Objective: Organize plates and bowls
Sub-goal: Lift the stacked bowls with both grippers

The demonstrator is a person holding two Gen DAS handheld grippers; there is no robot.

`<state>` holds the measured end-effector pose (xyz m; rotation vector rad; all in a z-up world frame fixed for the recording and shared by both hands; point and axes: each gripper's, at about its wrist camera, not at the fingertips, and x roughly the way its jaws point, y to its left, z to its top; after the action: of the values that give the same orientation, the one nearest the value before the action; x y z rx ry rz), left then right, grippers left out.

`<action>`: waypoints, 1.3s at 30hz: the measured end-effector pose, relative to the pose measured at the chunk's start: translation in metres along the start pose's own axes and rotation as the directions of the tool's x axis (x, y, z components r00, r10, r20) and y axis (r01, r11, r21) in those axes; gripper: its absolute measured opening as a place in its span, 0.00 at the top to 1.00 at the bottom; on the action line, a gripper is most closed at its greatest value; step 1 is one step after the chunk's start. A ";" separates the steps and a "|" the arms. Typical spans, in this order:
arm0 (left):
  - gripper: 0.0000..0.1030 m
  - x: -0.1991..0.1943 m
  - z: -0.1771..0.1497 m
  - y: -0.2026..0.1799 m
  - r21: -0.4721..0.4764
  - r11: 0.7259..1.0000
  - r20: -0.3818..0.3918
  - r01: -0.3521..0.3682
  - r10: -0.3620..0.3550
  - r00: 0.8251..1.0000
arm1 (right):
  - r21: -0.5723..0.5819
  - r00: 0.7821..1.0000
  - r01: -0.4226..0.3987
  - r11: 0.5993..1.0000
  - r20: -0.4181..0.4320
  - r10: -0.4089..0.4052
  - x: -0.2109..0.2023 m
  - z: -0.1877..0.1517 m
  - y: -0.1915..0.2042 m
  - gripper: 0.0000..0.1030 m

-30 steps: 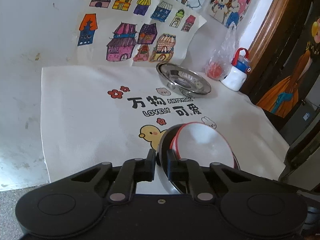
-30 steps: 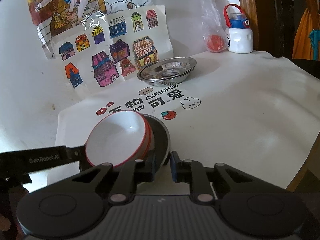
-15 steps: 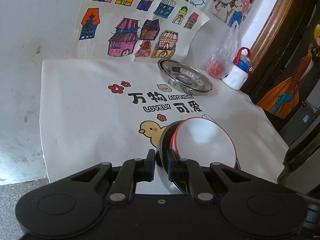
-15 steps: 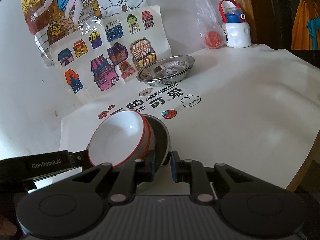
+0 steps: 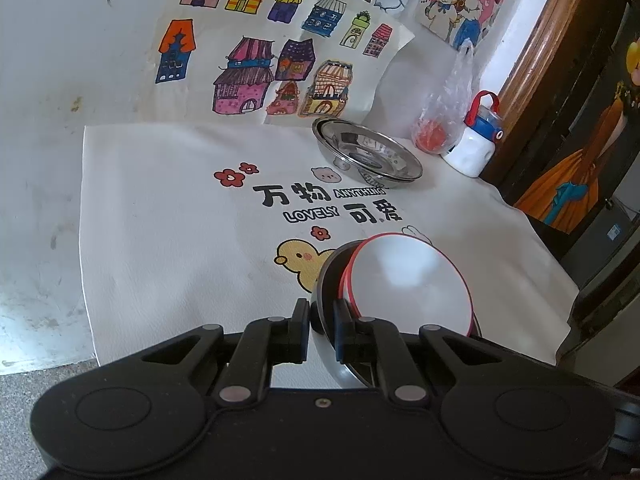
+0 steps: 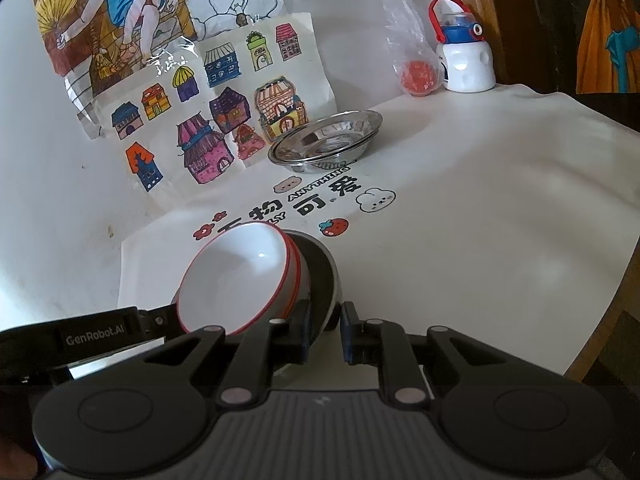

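Note:
A steel bowl (image 5: 326, 280) holds stacked white bowls with red rims (image 5: 408, 280). My left gripper (image 5: 321, 330) is shut on the steel bowl's left rim. My right gripper (image 6: 325, 330) is shut on its opposite rim (image 6: 326, 276); the white bowls (image 6: 236, 280) tilt toward the left there. The stack is held just above the white printed mat (image 5: 168, 220). A stack of shallow steel plates (image 5: 366, 152) sits at the mat's far side, also in the right wrist view (image 6: 326, 140).
Children's drawings (image 5: 260, 68) lean on the wall behind the mat. A plastic bag with something red (image 5: 432, 136) and a white bottle with a blue lid (image 5: 474, 144) stand far right. A dark wooden frame (image 5: 532, 60) borders the right. The table edge (image 6: 592, 344) lies near right.
Both grippers keep their hold on the steel bowl. The stack has lifted and tilted slightly; the views shift a little, with the far plates looking slightly lower.

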<state>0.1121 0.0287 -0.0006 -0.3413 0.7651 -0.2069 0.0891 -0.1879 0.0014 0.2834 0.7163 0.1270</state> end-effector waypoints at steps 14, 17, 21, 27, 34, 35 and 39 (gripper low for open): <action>0.90 0.005 -0.003 -0.015 0.019 1.000 0.002 0.001 -0.001 1.000 | 0.022 0.999 0.034 0.999 0.026 -0.035 -0.001 0.000 -0.005 0.84; 0.90 0.010 -0.001 -0.018 0.023 1.000 -0.001 0.006 -0.006 1.000 | 0.023 0.999 0.043 0.999 0.032 -0.044 0.000 0.002 -0.007 0.84; 0.90 0.015 0.003 -0.024 0.036 0.999 0.006 0.005 -0.005 1.000 | 0.024 0.998 0.056 0.998 0.038 -0.057 0.004 0.006 -0.009 0.84; 0.90 0.024 0.010 -0.032 0.053 0.999 0.019 0.005 -0.006 1.000 | 0.024 0.996 0.071 0.997 0.043 -0.072 0.010 0.013 -0.013 0.84; 0.90 0.034 0.017 -0.034 0.048 0.999 0.014 0.008 -0.008 1.000 | 0.021 0.996 0.072 0.997 0.046 -0.073 0.017 0.022 -0.016 0.84; 0.90 0.036 0.018 -0.034 0.047 0.999 0.014 0.007 -0.008 1.000 | 0.020 0.996 0.072 0.997 0.047 -0.073 0.018 0.023 -0.016 0.84; 0.90 0.040 0.022 -0.035 0.044 0.999 0.015 0.002 -0.003 1.000 | 0.013 0.996 0.073 0.997 0.048 -0.073 0.021 0.026 -0.015 0.84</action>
<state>0.1534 -0.0109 0.0018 -0.3014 0.7443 -0.2230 0.1223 -0.2032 0.0018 0.2702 0.6786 0.0465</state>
